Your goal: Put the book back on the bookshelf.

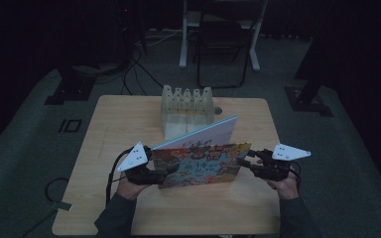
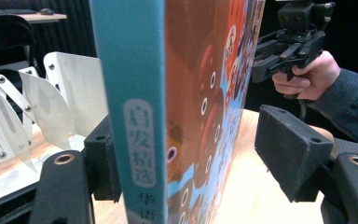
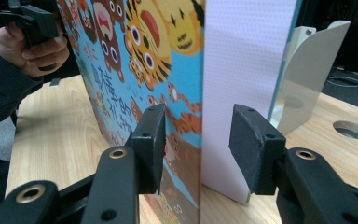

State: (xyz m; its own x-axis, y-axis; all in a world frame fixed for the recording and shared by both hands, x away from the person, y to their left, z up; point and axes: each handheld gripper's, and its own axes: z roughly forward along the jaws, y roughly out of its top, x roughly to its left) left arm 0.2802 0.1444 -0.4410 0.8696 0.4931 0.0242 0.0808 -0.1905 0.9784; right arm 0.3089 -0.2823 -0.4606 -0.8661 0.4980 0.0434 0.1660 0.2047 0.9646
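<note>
Standing upright on the wooden table [image 1: 129, 124], a picture book [image 1: 206, 163] with a bright animal cover sits near the middle, slightly opened so that its front cover and its pages fan apart at the right end. We see a teal spine with printed characters in the left gripper view [image 2: 135, 116], and a tiger on the cover in the right gripper view [image 3: 154, 51], with a white inner page beside it.

Our left tool [image 1: 154, 174] meets the book at its spine end. Its two black jaws stand on either side of the spine; the left one is close against the back cover while the right one stands apart from the front cover, so the tool is open around the book [image 2: 182, 154].

Our right tool [image 1: 250, 166] is at the opposite edge. Its jaws are spread, one lying against the front cover and the other just beside the white page, so it is open too [image 3: 196, 144].

Behind the book, toward the far edge of the table, stands a white rack [image 1: 187, 106] of upright dividers, with a round hole [image 1: 218, 110] in the table just beside it. A folding chair [image 1: 223, 39] stands on the floor beyond.
</note>
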